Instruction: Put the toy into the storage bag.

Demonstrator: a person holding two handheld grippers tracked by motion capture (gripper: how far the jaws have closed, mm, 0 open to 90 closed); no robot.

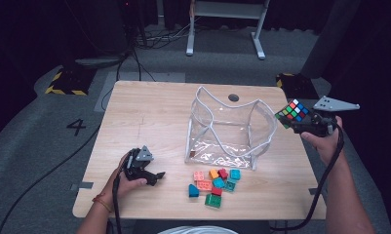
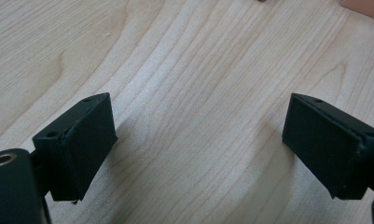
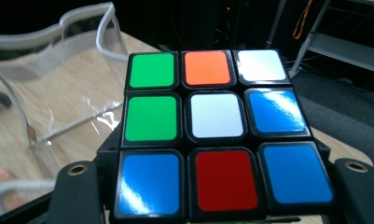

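Note:
A scrambled puzzle cube [image 1: 292, 113] [image 3: 217, 135] hangs in the air past the table's right edge, with my right gripper [image 1: 300, 122] shut on it, the jaws flanking its sides. To its left stands a clear plastic pouch [image 1: 229, 129] [image 3: 45, 93], open at the top, on the wooden table [image 1: 149, 112]. My left gripper [image 1: 154, 176] [image 2: 198, 149] rests low at the table's front left, jaws wide apart over bare wood, nothing between them.
Several small coloured bricks [image 1: 215, 184] lie in a cluster in front of the pouch, right of the left gripper. A round hole [image 1: 233, 97] sits near the table's far edge. A white metal frame [image 1: 222, 29] stands on the floor behind.

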